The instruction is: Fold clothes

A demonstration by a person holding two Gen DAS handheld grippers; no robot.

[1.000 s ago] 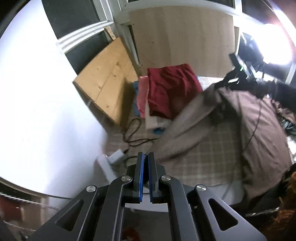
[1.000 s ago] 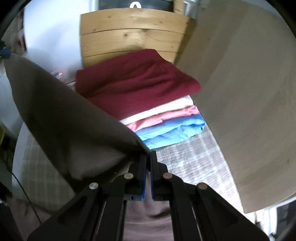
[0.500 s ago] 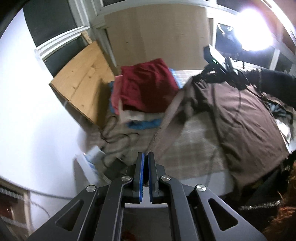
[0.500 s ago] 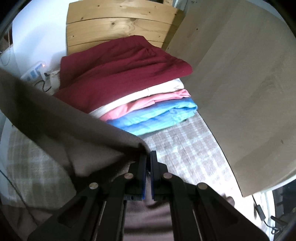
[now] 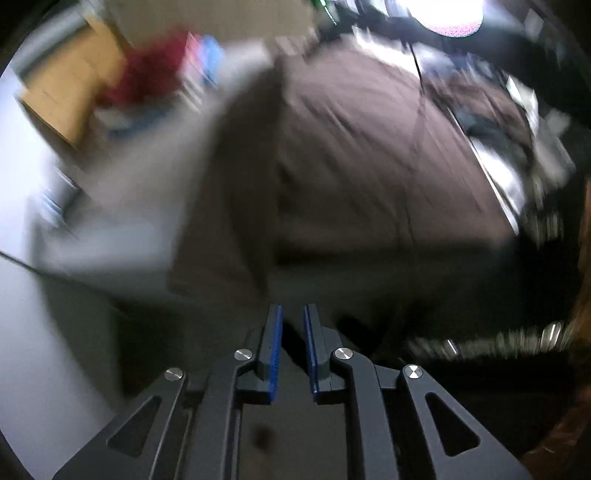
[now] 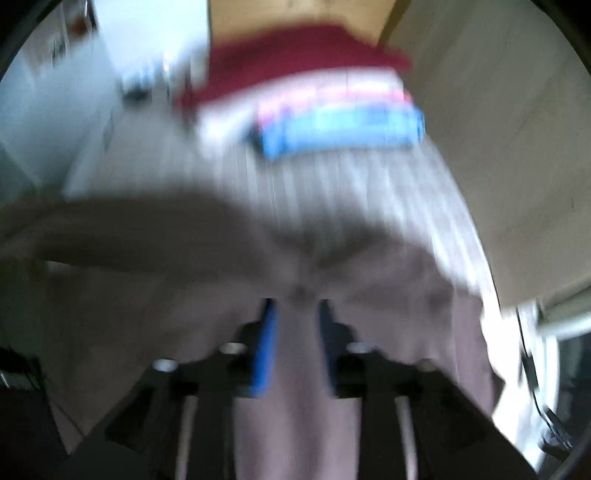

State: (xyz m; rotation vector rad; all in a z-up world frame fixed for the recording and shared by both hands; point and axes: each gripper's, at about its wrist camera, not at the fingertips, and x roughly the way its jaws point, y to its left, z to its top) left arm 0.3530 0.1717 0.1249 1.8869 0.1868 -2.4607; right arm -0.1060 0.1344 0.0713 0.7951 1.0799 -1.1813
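Both views are blurred by motion. A large brown garment lies spread over the checked bed cover; it also fills the lower half of the right wrist view. My left gripper has its jaws slightly apart, with dark cloth just beyond the tips. My right gripper has its jaws apart, with the brown cloth lying between and under them. A stack of folded clothes, dark red on top with white, pink and blue below, sits at the far end and shows at the upper left in the left wrist view.
Wooden boards lean against the wall behind the stack and to the right. A white wall is at the left. The checked bed cover lies under everything. A bright lamp glares at the top right.
Both grippers swung down toward the bed with the brown garment. Both pairs of jaws, shut on the cloth before, now stand apart. The garment has dropped onto the bed.
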